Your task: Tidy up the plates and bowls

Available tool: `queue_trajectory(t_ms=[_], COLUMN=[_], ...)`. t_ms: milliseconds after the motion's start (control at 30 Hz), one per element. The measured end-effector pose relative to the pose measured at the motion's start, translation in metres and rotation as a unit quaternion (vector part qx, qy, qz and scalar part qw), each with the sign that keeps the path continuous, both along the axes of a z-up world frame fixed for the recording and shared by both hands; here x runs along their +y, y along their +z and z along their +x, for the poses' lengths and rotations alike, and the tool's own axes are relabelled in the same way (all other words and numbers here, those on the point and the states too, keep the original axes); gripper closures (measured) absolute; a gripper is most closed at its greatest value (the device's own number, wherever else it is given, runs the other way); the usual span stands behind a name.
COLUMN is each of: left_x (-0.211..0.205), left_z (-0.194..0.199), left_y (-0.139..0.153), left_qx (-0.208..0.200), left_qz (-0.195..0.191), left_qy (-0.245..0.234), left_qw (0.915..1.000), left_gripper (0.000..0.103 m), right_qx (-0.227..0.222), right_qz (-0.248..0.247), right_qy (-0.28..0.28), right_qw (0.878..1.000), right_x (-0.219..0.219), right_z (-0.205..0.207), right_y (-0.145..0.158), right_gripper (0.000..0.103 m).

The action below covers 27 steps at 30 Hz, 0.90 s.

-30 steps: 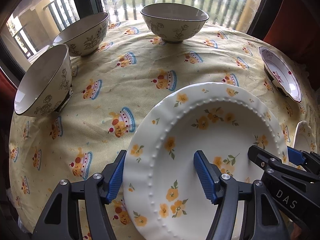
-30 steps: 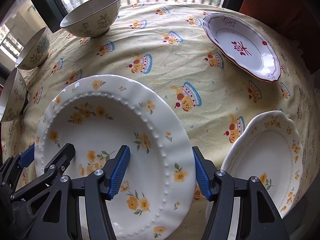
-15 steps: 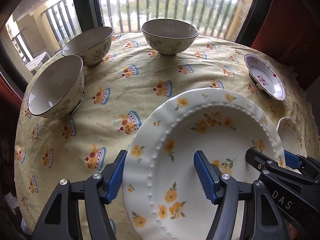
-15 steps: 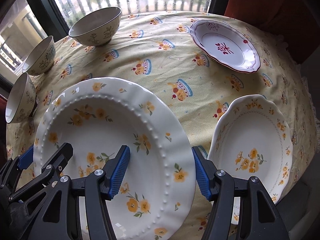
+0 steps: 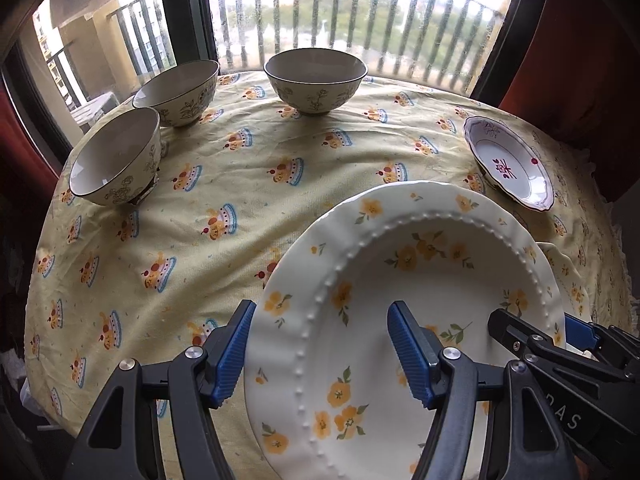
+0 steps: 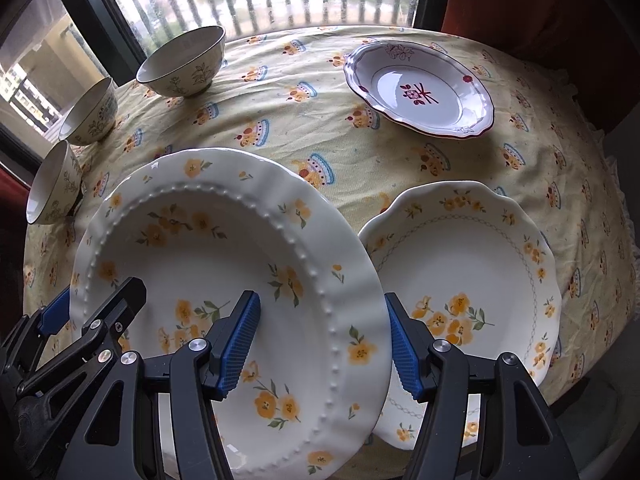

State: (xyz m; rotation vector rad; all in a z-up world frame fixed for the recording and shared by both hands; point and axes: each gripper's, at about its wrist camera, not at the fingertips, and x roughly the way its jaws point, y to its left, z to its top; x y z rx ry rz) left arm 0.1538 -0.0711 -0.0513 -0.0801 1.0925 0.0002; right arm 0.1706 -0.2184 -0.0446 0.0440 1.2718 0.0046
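A large white plate with yellow flowers and a beaded ring hangs above the table, carried between both grippers. My left gripper is shut on its left rim, one blue pad under the edge and one inside the well. On the opposite rim my right gripper is shut the same way. A smaller scalloped flower plate lies on the cloth below to the right, its left edge hidden behind the carried plate. Three cream bowls stand along the far left.
A white plate with a red pattern lies at the far right of the round table, which wears a yellow printed cloth. A window with railings is behind the table, and a dark red curtain hangs at the right.
Both grippers have risen with the large flower plate, so the table and bowls look smaller and farther. The plate now overlaps the smaller flower plate's left edge in the right wrist view.
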Motion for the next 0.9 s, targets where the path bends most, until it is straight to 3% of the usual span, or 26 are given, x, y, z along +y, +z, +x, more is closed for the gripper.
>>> queue_trajectory(t_ms=[467, 900], left_x=[-0.082, -0.147], left_z=[-0.008, -0.003], left_y=[-0.001, -0.014], left_qx=[-0.005, 0.003], left_qz=[-0.021, -0.030], left_qy=[0.041, 0.029], left_qw=[0.9989, 0.9991], left_gripper=[0.036, 0.035], right_qx=[-0.025, -0.018], right_qz=[-0.012, -0.016], right_qy=[0.034, 0.021], right_qw=[0.999, 0.999], right_x=[-0.087, -0.156], right_z=[0.005, 0.007], right_y=[0.014, 0.004], right_gripper=[0.037, 0.037])
